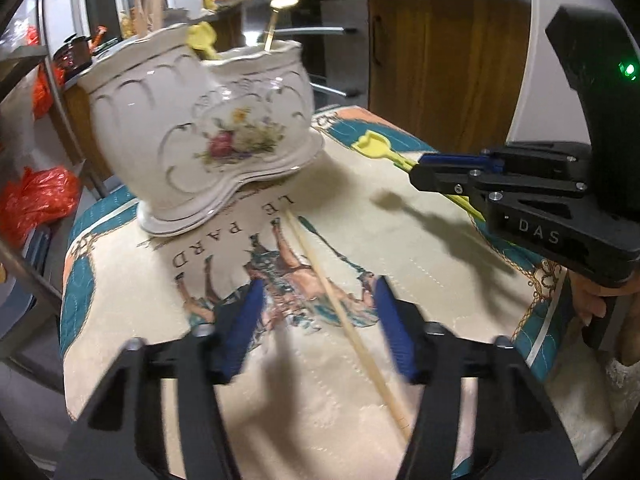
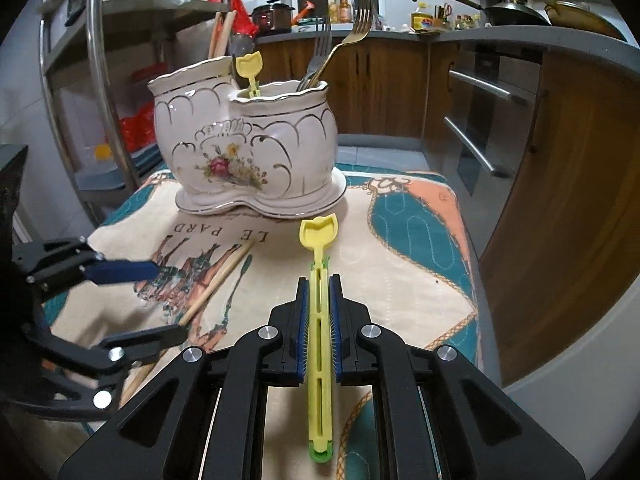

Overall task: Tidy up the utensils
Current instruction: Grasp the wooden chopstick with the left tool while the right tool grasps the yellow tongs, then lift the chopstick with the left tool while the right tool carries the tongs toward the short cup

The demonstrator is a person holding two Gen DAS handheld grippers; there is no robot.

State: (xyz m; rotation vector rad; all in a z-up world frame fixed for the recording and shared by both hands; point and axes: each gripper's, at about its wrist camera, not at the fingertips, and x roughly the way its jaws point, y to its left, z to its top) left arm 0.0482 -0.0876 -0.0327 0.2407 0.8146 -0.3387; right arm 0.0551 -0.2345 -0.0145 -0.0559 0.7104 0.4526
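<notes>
Printed quilted cloth (image 2: pixel 400 264) on the tabletop reading "LE PARD", right gripper (image 2: pixel 319 312) marked "DAS", jaws clamped on a yellow plastic tulip-ended utensil (image 2: pixel 318 240), left gripper (image 1: pixel 316 320) jaws apart astride a pale wooden chopstick (image 1: pixel 340 312), lower end cut off, white floral ceramic two-compartment holder (image 2: pixel 256 148) behind, forks inside partly hidden.

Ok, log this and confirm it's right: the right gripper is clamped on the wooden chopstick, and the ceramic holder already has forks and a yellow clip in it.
Not quite. The right gripper is clamped on a yellow clip, as the right wrist view shows. The wooden chopstick lies on the cloth between the left gripper's jaws. The ceramic holder does already hold forks and another yellow clip.
</notes>
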